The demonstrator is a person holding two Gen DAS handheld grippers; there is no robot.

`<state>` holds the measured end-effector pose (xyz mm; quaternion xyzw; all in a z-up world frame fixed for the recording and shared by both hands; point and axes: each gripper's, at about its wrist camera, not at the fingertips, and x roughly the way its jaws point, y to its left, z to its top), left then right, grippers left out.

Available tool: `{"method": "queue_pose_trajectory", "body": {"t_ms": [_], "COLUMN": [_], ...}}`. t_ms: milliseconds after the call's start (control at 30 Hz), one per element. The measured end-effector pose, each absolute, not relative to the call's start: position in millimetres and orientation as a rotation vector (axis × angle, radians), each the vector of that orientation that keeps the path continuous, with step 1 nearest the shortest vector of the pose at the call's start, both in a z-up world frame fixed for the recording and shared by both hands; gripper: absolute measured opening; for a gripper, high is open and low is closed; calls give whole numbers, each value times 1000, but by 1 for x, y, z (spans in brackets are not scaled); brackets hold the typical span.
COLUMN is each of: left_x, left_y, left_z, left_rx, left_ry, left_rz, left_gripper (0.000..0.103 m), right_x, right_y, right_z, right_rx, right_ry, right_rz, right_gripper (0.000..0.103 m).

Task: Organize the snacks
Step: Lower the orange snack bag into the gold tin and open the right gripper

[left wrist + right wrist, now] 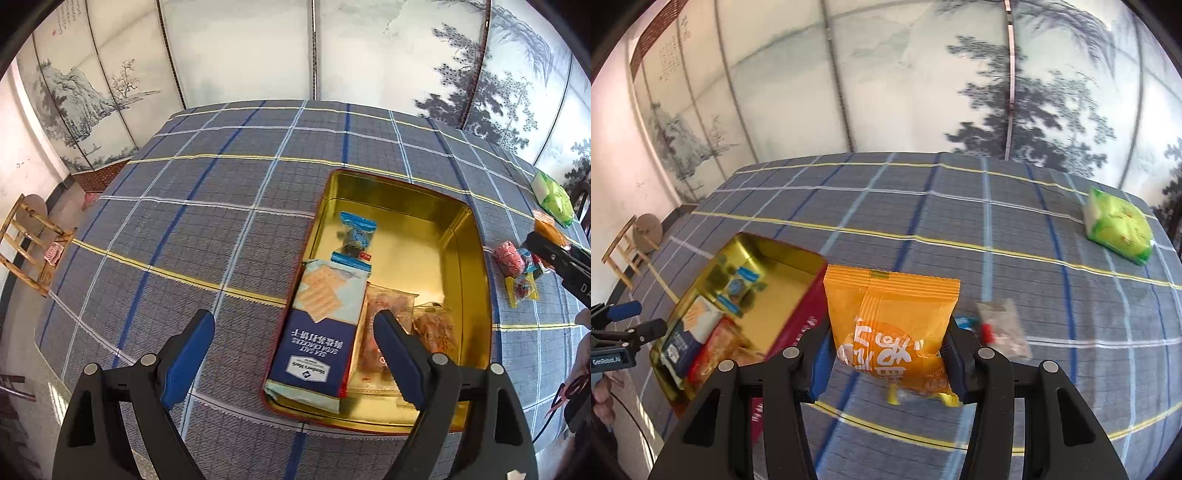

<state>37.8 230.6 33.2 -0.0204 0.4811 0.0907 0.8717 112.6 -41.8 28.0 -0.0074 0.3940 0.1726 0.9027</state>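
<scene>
Orange packet (892, 325) in right gripper (886, 360), right-wrist view only.

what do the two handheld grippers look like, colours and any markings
Both are alike: the left gripper and right gripper have angular matte black frames with triangular cutouts, round silver pivot pins, and textured blue finger pads. Seen from the right wrist view, the left gripper's body carries white "GenRobot.AI" lettering.

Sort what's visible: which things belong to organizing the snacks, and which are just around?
Job: gold tin, cracker pack, blue candy, orange packet in right gripper, loose candies.
Bystanders: green tissue pack, wooden stool, painted screen.
</scene>
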Motion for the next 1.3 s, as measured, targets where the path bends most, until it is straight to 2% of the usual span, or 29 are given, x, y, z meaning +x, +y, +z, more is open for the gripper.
{"method": "queue_pose_trajectory", "body": {"t_ms": [433, 667, 1300], "left_x": [17, 17, 19], "left_y": [262, 263, 262], "left_z": [28, 27, 28], "left_rx": [-90, -83, -84], "left_ry": [1038, 1041, 1041], "left_rz": [276, 274, 264], "left_gripper": [86, 86, 86], "right_x": [146, 157, 164], "right_y": [87, 100, 102], "right_z": [-3, -20, -28], "right_rx": [-255, -304, -278], "right_ry": [903, 963, 984], "right_rz": [493, 465, 460], "right_gripper": [51, 51, 53]}}
